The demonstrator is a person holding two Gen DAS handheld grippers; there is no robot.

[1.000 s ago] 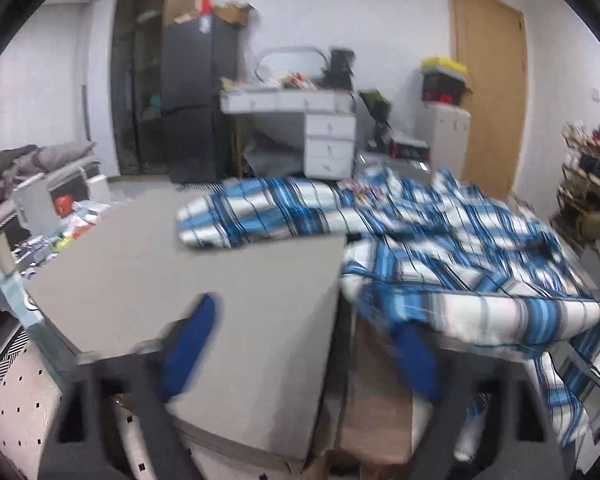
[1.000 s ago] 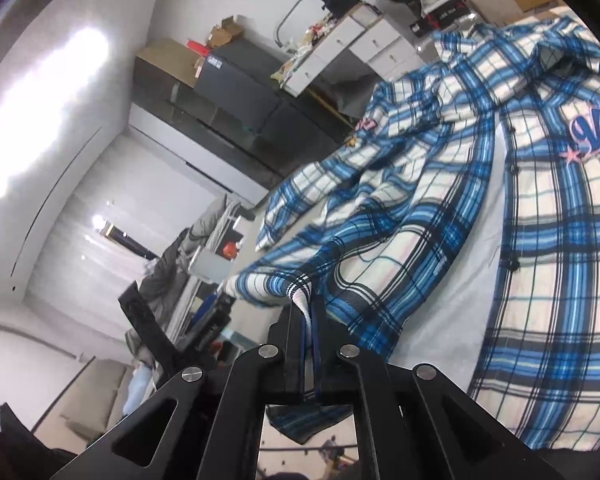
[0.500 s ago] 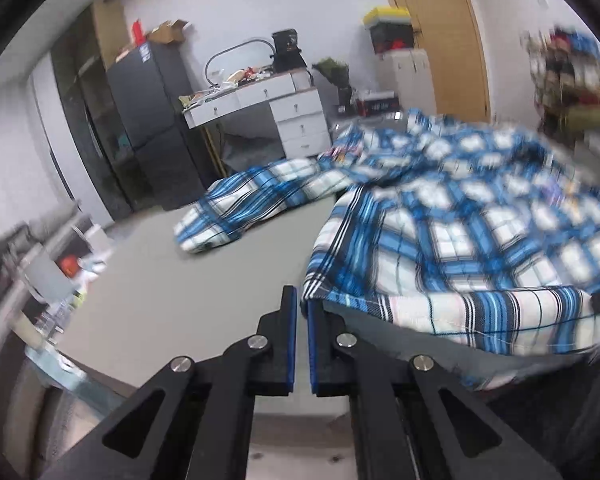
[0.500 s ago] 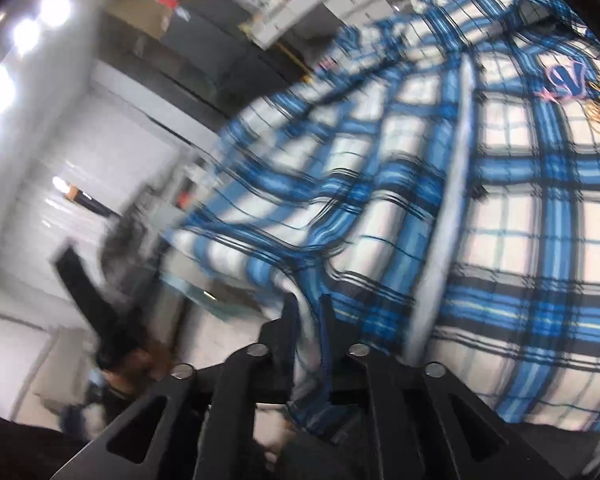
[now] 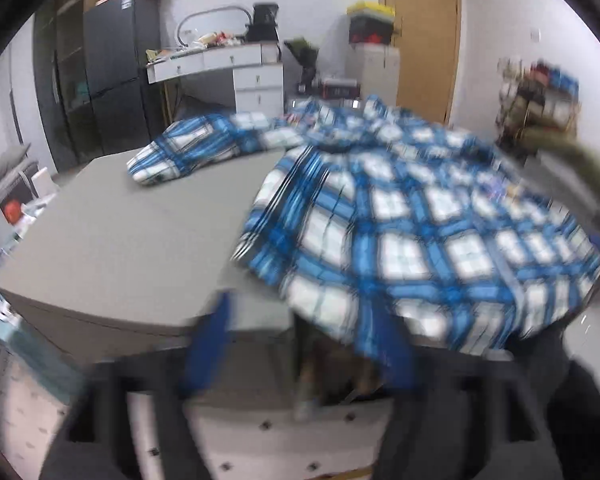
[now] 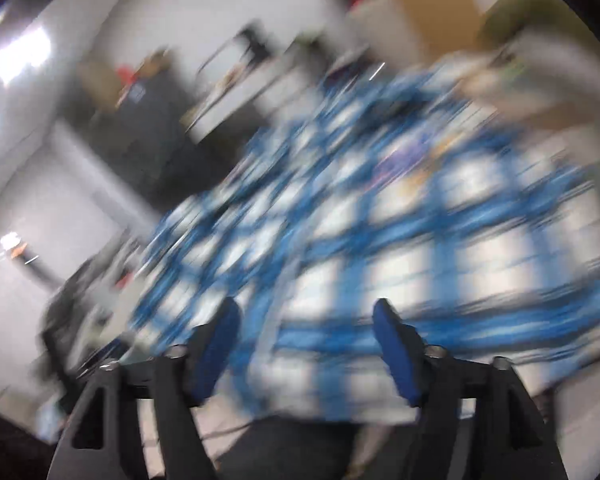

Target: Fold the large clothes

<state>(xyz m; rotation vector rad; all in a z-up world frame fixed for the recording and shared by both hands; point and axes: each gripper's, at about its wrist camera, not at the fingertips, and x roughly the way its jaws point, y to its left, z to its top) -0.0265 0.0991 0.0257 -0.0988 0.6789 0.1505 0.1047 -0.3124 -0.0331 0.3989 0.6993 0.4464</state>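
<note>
A large blue and white plaid shirt [image 5: 400,216] lies on the grey table [image 5: 112,240], its body on the right half with the hem hanging over the near edge and one sleeve [image 5: 188,152] stretched to the back left. My left gripper [image 5: 300,344] is open and empty just off the table's near edge, in front of the hem. My right gripper [image 6: 306,344] is open and empty, close above the shirt's near hem [image 6: 380,240]. Both views are motion-blurred.
A white desk with drawers [image 5: 236,76], a dark cabinet [image 5: 108,72] and a wooden door [image 5: 420,36] stand behind the table. A shoe rack [image 5: 540,100] is at the right. Clutter sits low at the left [image 5: 16,208]. The person's olive sleeve [image 5: 580,168] reaches in from the right.
Both grippers have opened and let go of the shirt's hem. The shirt body now lies spread on the table. Both grippers are pulling back fast toward the near edge.
</note>
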